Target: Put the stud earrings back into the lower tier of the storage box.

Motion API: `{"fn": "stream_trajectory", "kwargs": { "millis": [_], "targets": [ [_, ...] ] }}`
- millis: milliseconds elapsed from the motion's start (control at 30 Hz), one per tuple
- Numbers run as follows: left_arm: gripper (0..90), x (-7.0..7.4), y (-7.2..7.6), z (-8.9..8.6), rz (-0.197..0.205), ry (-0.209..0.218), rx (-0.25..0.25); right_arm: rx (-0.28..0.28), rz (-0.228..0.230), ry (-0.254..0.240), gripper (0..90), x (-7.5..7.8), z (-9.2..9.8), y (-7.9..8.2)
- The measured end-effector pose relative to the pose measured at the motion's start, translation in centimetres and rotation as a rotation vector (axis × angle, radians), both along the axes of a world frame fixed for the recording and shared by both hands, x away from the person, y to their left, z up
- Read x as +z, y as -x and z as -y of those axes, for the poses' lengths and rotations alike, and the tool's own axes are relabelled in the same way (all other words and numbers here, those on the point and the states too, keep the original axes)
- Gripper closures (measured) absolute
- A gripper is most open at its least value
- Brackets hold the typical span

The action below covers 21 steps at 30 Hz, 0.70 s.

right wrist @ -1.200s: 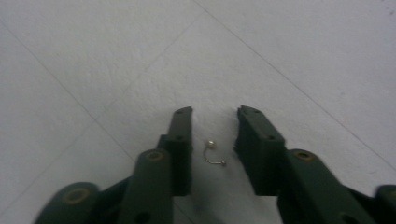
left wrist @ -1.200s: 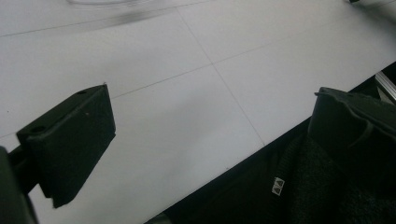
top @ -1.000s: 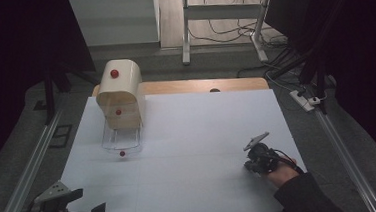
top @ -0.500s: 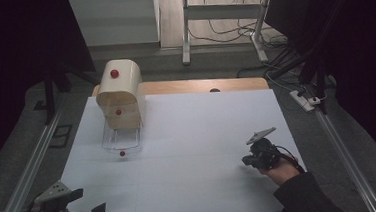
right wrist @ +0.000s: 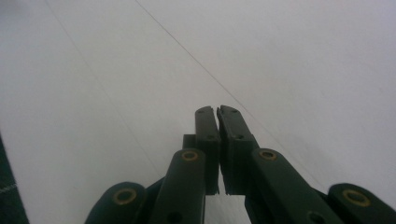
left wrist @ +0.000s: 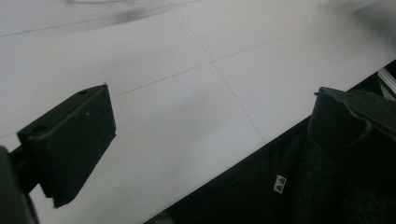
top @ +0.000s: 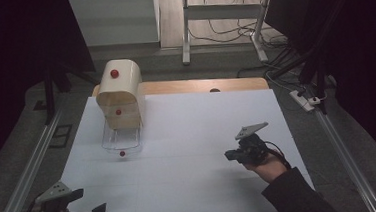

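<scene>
From my remote seat, the one container on the white table (top: 189, 151) is the cream bread box (top: 120, 93) at about ten o'clock, with a red knob (top: 114, 73) on its rounded top and a second red knob (top: 119, 112) on its front. Just in front of it lies a clear wire-like rack (top: 121, 139) carrying a small red bead (top: 122, 153) at its near edge. I cannot tell what, if anything, sits inside the box.

My right gripper (top: 233, 155) hovers over the table at about four o'clock, well apart from the box, its grey plate tilted upward; in the right gripper view (right wrist: 217, 109) its jaws are pressed together with nothing between them. My left gripper (top: 90, 203) sits at the table's near edge at about seven o'clock; in the left gripper view (left wrist: 210, 121) its jaws are spread wide over bare table, empty.

Compared with a second ago, the right gripper has drifted slightly right and its plate has tipped higher. The left gripper, box and rack have stayed put.
</scene>
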<state>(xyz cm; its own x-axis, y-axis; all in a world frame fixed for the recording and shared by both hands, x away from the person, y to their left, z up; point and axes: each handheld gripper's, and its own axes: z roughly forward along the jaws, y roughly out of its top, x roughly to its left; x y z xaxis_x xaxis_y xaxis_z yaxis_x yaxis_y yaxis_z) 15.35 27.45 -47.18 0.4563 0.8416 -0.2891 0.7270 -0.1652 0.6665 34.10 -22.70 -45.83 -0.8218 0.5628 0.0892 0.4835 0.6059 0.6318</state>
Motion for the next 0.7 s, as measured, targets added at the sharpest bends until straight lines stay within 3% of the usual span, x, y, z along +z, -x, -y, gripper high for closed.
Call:
{"fn": "stream_trajectory", "kwargs": {
  "millis": [400, 700],
  "targets": [
    [1.3, 0.0, -0.1, -0.1, -0.004, 0.005, 0.002, 0.049, 0.027, -0.119, 86.9, 1.7, -3.3, -0.7],
    [1.4, -0.1, -0.1, -0.1, -0.005, 0.011, -0.002, 0.109, 0.045, -0.137, 86.9, 2.1, -7.0, -1.5]
  ]
}}
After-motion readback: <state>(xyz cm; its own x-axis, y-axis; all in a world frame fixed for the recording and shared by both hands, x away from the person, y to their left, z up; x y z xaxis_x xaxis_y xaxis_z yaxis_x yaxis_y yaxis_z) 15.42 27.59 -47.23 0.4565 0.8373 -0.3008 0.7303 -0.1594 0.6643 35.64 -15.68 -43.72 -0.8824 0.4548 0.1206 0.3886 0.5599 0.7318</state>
